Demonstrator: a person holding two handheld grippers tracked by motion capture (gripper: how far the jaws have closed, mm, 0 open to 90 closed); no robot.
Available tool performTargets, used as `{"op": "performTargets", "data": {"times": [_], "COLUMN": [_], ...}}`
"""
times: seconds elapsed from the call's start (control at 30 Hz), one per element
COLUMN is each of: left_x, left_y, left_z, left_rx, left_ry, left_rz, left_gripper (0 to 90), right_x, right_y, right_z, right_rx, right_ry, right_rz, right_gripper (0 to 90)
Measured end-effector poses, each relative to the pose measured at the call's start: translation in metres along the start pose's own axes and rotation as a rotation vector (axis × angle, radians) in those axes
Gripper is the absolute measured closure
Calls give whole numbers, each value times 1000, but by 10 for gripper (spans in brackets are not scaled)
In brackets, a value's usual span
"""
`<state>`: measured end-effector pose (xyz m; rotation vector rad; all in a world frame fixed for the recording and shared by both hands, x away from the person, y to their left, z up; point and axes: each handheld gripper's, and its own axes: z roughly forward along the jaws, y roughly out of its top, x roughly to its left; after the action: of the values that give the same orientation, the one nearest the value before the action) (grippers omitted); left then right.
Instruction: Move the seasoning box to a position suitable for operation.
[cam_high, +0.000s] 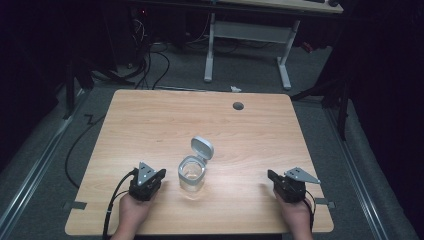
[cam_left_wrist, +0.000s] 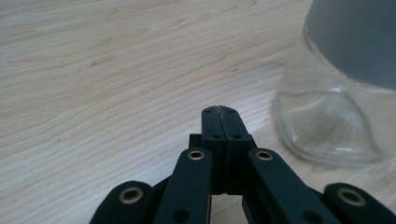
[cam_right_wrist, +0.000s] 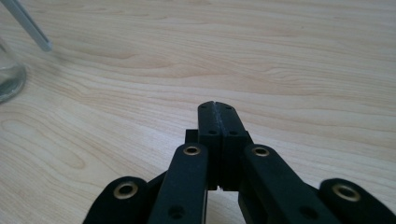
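Wooden table (cam_high: 150, 115), pale grain, round grommet hole (cam_high: 238, 106) toward far edge.

Clear glass jar (cam_high: 192, 175), near front centre of table, upright; grey hinged lid (cam_high: 202, 147) flipped open and tilted up behind rim.

Left gripper (cam_high: 152, 179), held in left hand (cam_high: 131, 212) at front left, just beside jar, not touching. Jaws pressed together, nothing between, as seen close in left gripper view (cam_left_wrist: 219, 110); same view adds jar's rounded glass base (cam_left_wrist: 327, 126) at right, resting on wood, detail lost from above.

Right gripper (cam_high: 274, 177), held in right hand (cam_high: 296, 216) at front right, well apart from jar. Jaws likewise together and empty in right gripper view (cam_right_wrist: 215, 105); jar edge (cam_right_wrist: 9, 79) at far left, lid edge (cam_right_wrist: 28, 25) slanting above.

Floor beyond table, from high view: cables (cam_high: 150, 65), white desk legs (cam_high: 282, 62).
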<state>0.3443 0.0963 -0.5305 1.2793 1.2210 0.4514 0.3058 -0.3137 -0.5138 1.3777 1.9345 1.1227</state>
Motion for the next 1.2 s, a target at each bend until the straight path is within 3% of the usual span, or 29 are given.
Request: {"op": "performTargets", "data": {"times": [0.33,0.67,0.87,1.2], "left_x": [-21,-26,-29,-36], "left_y": [-10,-14,-15,-16], "left_z": [8,6,4,-2], "left_rx": [23,23,28,31], "left_ry": [-60,-65,-68,-91], "left_rz": [-9,-19,-15,-11], "left_gripper": [900,900,900,900], "right_x": [-2,2,8,10], "right_y": [2,-1,0,-1], "right_z": [0,6,9,10], "right_rx": [-12,14,19,24], "right_ry": [12,-29,-16,2], "right_rz": [28,67,34,30], "right_gripper": [895,880,859,841]}}
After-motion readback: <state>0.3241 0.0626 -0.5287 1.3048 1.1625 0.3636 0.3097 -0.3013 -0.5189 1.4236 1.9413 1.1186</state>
